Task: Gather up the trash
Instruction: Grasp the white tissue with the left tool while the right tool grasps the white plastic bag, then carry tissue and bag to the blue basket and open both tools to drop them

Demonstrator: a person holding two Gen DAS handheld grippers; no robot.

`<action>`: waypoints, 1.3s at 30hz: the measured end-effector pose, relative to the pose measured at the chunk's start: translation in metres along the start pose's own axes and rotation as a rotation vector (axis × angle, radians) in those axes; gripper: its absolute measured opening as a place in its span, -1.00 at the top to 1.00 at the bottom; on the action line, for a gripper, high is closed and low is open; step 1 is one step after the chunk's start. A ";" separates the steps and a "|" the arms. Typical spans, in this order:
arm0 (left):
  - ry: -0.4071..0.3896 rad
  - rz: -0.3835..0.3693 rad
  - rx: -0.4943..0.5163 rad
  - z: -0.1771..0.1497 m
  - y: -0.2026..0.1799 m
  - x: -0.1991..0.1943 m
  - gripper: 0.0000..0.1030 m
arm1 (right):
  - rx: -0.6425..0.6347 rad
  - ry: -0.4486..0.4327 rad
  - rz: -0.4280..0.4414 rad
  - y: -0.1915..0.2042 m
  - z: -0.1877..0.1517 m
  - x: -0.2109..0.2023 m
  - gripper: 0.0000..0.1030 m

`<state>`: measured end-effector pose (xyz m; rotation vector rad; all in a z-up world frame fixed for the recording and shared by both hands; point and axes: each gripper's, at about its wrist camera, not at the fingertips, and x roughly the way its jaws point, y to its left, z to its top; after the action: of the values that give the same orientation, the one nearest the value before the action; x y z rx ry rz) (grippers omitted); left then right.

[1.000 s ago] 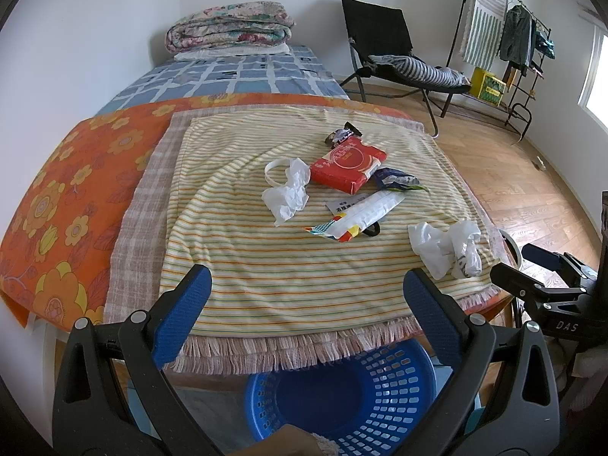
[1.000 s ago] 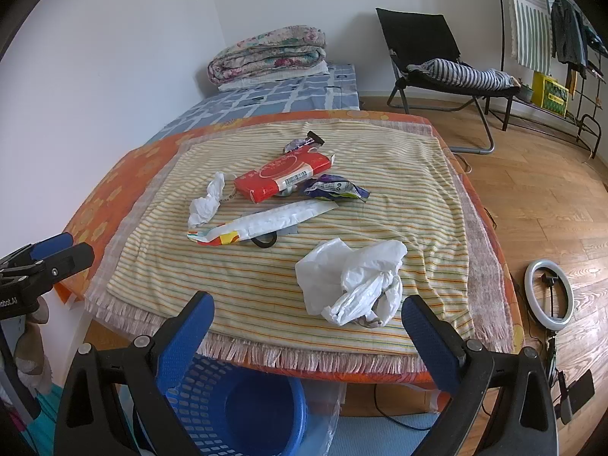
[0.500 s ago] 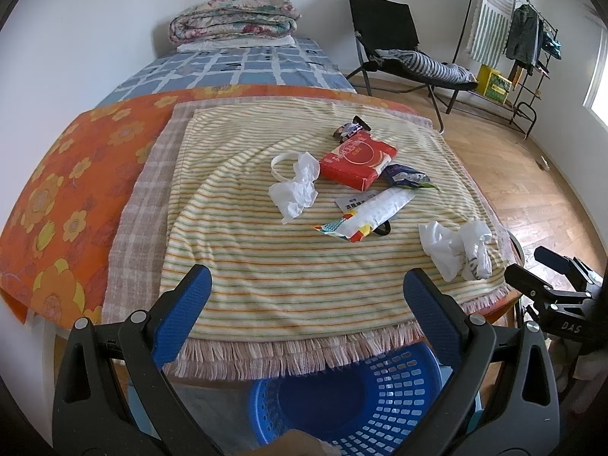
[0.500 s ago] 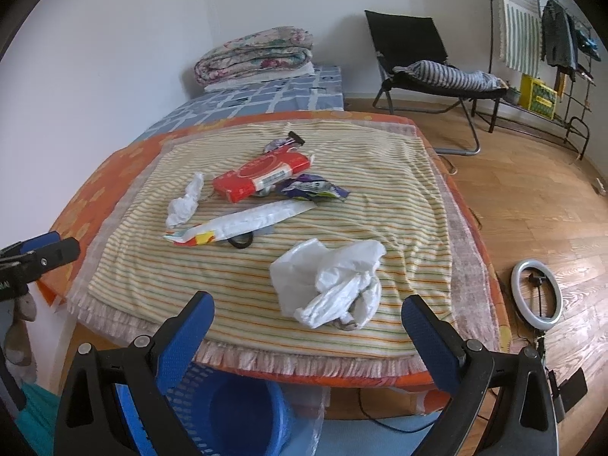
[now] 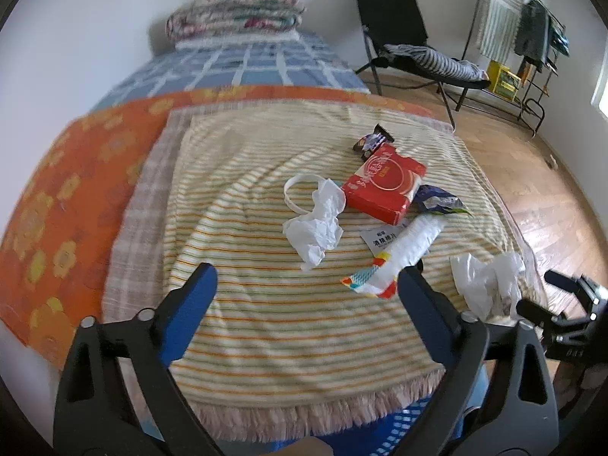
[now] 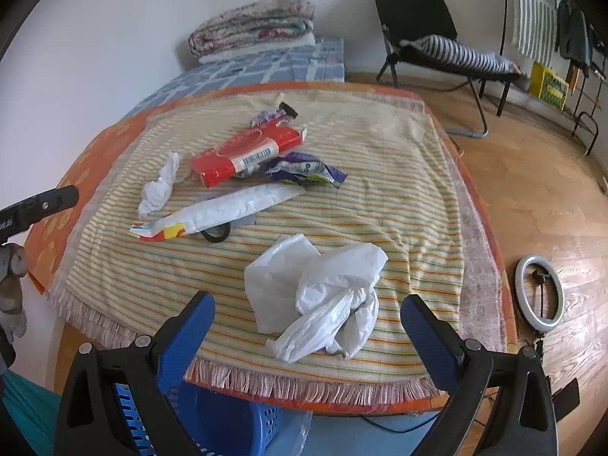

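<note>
Trash lies on the striped cloth (image 5: pixel 266 323): a crumpled tissue (image 5: pixel 317 224) (image 6: pixel 157 186), a red pack (image 5: pixel 383 182) (image 6: pixel 243 152), a long white wrapper (image 5: pixel 402 250) (image 6: pixel 224 211), a purple wrapper (image 5: pixel 437 199) (image 6: pixel 304 167), a dark candy wrapper (image 5: pixel 372 140) and a white plastic bag (image 5: pixel 482 277) (image 6: pixel 319 296). My left gripper (image 5: pixel 306 277) hovers over the near cloth just short of the tissue. Its jaws are wide and closing, with nothing between them. My right gripper (image 6: pixel 307 300) is open, and the plastic bag lies just ahead of its blue pads.
A blue basket (image 6: pixel 228 425) stands on the floor under the table's near edge. A white ring (image 5: pixel 296 190) and a black ring (image 6: pixel 214 232) lie among the trash. A ring light (image 6: pixel 539 292) rests on the wood floor at right. Behind are a bed with folded quilts (image 5: pixel 235 11) and a black chair (image 6: pixel 421 38).
Both grippers have moved forward and lower over the table, so the trash looks nearer and the basket has slid mostly below the frame. Nothing has been picked up.
</note>
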<state>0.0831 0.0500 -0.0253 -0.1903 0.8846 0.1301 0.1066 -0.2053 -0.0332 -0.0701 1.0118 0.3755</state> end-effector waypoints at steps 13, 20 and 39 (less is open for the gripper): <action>0.159 -0.049 -0.050 0.024 -0.004 0.081 -0.47 | 0.002 0.115 0.004 -0.008 0.008 0.046 -0.86; 0.193 -0.064 -0.085 0.031 -0.002 0.111 -0.16 | -0.003 0.127 0.019 -0.005 0.011 0.052 -0.80; 0.180 -0.054 -0.104 0.033 0.011 0.111 0.58 | 0.069 0.121 0.076 -0.018 0.012 0.050 0.05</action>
<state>0.1759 0.0716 -0.0926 -0.3266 1.0521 0.1104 0.1461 -0.2055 -0.0710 0.0081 1.1485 0.4088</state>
